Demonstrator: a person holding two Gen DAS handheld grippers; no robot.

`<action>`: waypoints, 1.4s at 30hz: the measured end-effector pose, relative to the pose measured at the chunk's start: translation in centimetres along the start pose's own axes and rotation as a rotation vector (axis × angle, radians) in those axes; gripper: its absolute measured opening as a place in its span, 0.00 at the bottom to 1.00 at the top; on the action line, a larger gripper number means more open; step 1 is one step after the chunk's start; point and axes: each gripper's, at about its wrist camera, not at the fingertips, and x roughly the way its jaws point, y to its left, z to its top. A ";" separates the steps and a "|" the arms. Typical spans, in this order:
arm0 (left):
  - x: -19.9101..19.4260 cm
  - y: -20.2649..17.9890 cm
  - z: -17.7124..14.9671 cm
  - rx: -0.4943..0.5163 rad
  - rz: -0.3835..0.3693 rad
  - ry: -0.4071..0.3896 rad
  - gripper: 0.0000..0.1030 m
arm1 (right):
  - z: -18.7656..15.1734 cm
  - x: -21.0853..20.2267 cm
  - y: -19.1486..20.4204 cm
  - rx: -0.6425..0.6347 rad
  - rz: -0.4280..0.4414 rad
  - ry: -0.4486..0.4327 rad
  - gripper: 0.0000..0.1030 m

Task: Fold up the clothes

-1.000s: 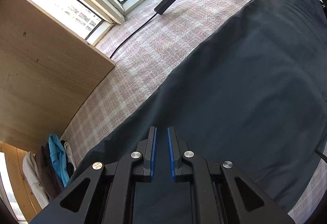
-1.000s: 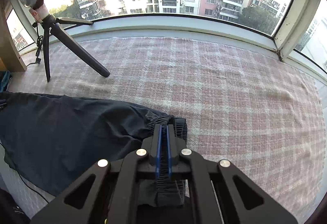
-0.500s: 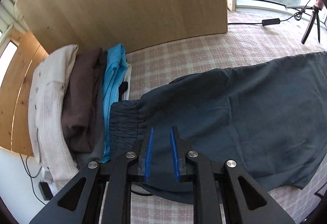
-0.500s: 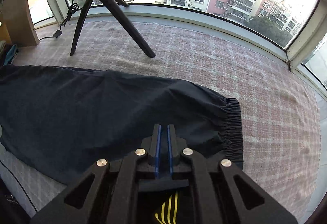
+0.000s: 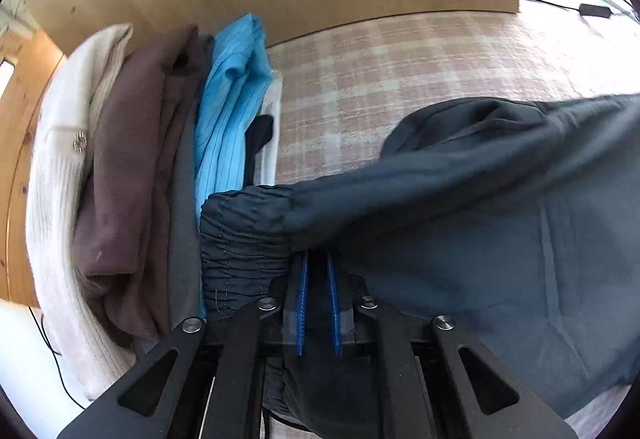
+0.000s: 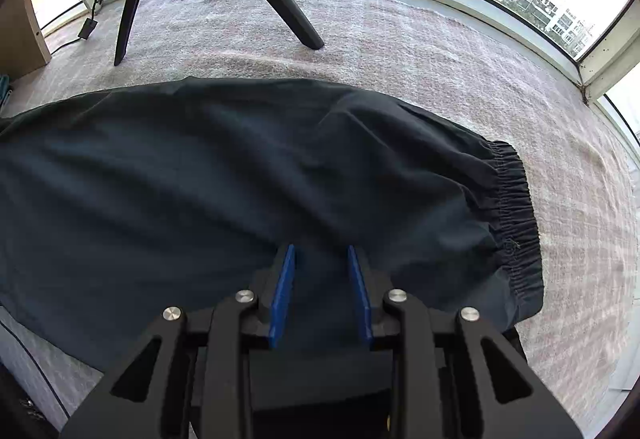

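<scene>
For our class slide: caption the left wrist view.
Left gripper pinching dark trousers beside folded clothes stack.

The dark navy-grey cotton trousers (image 5: 500, 231) are plain, with a gathered cuff. The woven cloth cover (image 5: 380, 71) under them has a pink and cream check. In the stack beside them: a cream ribbed knit (image 5: 52, 179), a brown soft garment (image 5: 128, 167), a bright blue, perhaps finely striped, garment (image 5: 228, 111). The black gripper (image 6: 320, 251) has blue pads (image 6: 283, 291).

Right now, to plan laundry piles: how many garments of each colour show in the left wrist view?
Cream cardigan: 1
Brown garment: 1
Grey garment: 1
Blue garment: 1
Black garment: 1
Dark trousers: 1
Total: 6
White strip unclear, uncounted.
</scene>
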 end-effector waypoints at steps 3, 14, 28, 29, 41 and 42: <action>-2.9 -2.1 0.3 0.051 -0.089 -0.049 0.10 | -0.2 -0.2 -0.1 0.003 0.001 -0.002 0.26; 2.1 -5.0 7.0 0.070 -0.039 0.006 0.15 | 0.2 0.4 -2.6 0.018 -0.011 0.008 0.27; -10.9 -15.4 7.0 0.276 -0.104 -0.138 0.16 | 1.9 -2.4 -16.3 0.271 0.118 -0.119 0.27; -11.4 -17.3 7.4 0.310 -0.123 -0.150 0.16 | 2.3 -1.4 -15.8 0.249 0.131 -0.091 0.24; -14.5 -32.5 6.8 0.621 -0.287 -0.156 0.17 | -1.9 -2.2 -18.6 0.370 0.290 0.040 0.48; -14.2 -32.7 6.7 0.618 -0.290 -0.142 0.17 | -2.2 -1.9 -18.8 0.392 0.333 0.050 0.48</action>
